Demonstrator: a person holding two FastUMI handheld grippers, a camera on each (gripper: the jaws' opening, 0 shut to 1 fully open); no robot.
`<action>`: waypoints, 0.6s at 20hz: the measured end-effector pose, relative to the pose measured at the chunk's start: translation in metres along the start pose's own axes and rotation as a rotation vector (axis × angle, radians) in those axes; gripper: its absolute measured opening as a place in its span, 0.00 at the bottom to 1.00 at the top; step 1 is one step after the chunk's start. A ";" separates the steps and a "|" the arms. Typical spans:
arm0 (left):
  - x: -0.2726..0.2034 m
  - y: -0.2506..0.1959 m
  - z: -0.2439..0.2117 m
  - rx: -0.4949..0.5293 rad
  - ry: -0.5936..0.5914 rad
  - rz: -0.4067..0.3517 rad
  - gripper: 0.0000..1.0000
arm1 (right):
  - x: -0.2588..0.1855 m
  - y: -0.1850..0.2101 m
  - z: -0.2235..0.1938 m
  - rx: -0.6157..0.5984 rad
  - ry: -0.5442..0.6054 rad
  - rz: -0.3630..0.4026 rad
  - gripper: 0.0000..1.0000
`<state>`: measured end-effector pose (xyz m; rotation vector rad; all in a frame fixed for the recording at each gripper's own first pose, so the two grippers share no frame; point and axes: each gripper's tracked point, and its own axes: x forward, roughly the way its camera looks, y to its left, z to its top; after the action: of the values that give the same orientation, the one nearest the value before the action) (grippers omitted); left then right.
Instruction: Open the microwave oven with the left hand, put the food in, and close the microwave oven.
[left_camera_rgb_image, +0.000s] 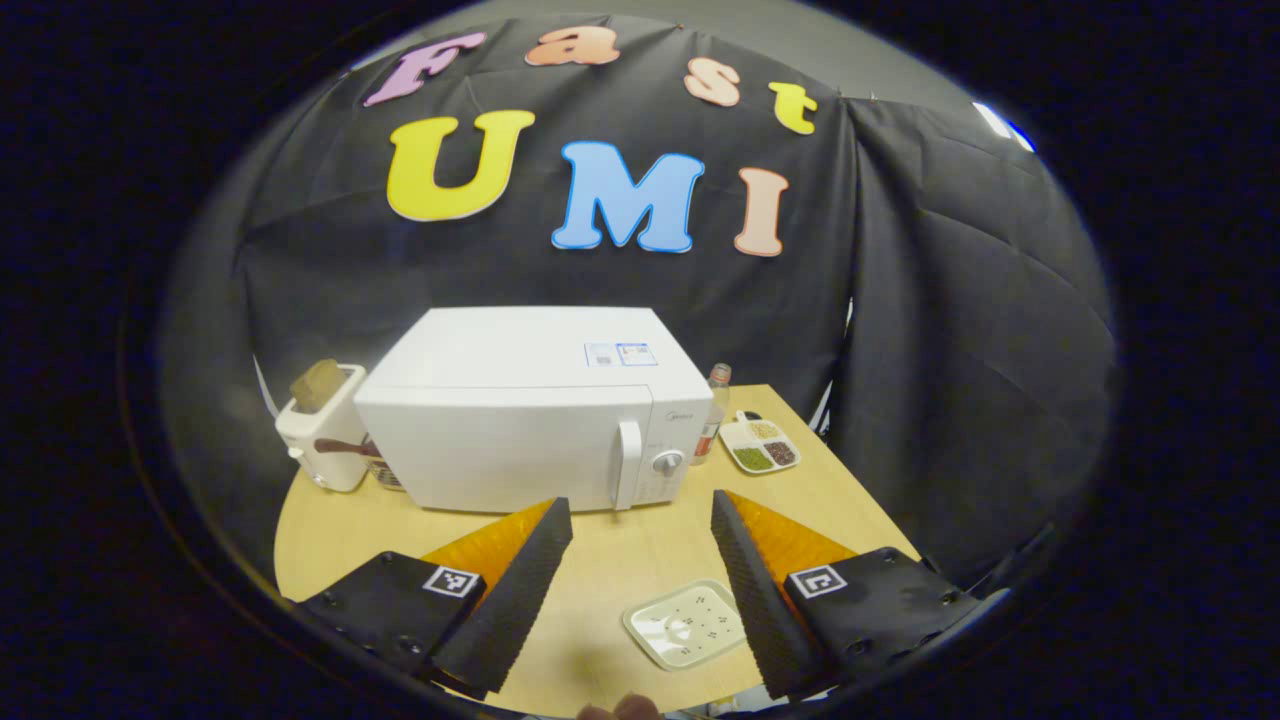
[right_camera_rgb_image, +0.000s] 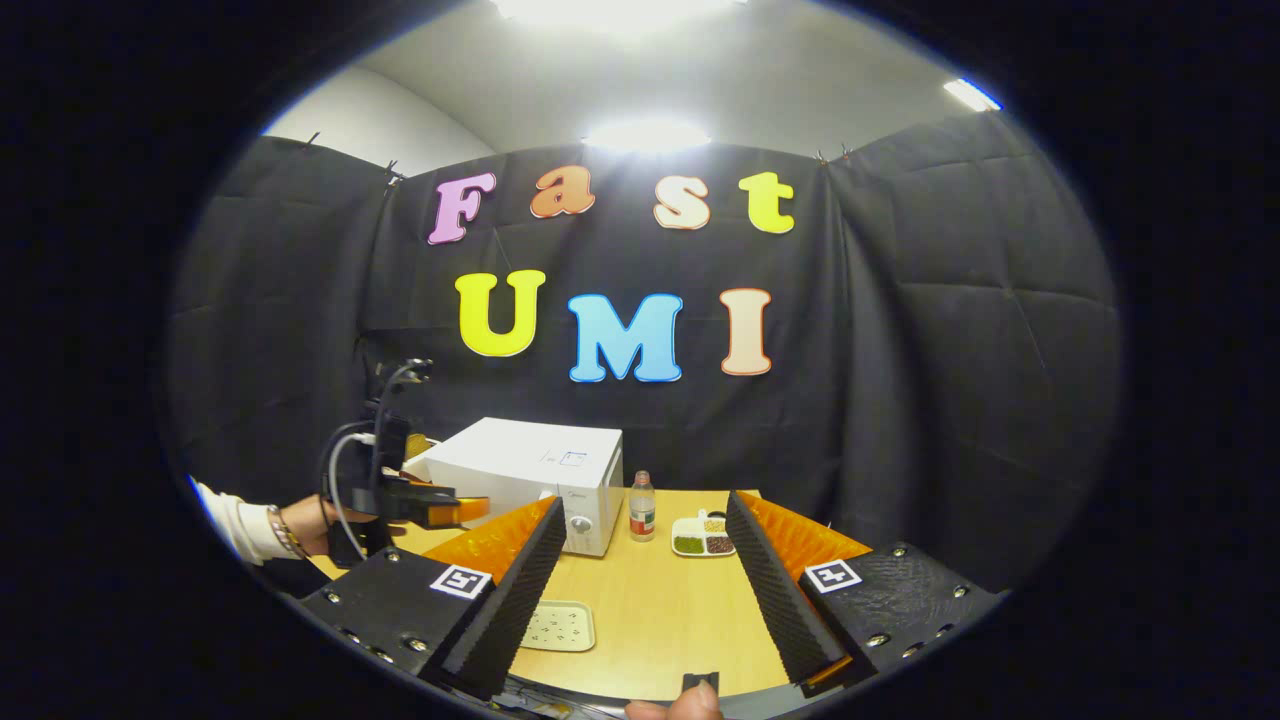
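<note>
- The microwave oven stands at the far side of the desk, its door closed, handle and knob at its right end.
- The left tool hovers released in front of it, grasping nothing.
- A pale tray lies on the near desk, between the left tool's fingers.
- The right tool is released too, well back from the oven.
- A toaster stands left of the oven; a bottle and a divided dish stand to its right.
</note>
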<state>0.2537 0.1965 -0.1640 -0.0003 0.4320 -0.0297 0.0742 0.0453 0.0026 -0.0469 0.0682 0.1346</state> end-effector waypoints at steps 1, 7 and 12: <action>-0.031 -0.012 0.018 -0.006 -0.052 0.007 0.96 | -0.005 -0.005 0.008 0.004 -0.023 0.017 0.98; -0.230 -0.066 0.132 0.003 -0.446 0.080 0.91 | -0.013 -0.014 0.040 0.037 -0.118 0.132 0.98; -0.306 -0.068 0.158 -0.021 -0.510 0.144 0.92 | -0.025 -0.025 0.083 0.034 -0.186 0.037 0.98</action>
<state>0.0404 0.1359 0.1084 0.0030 -0.0784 0.1151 0.0585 0.0215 0.0880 0.0009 -0.1143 0.1739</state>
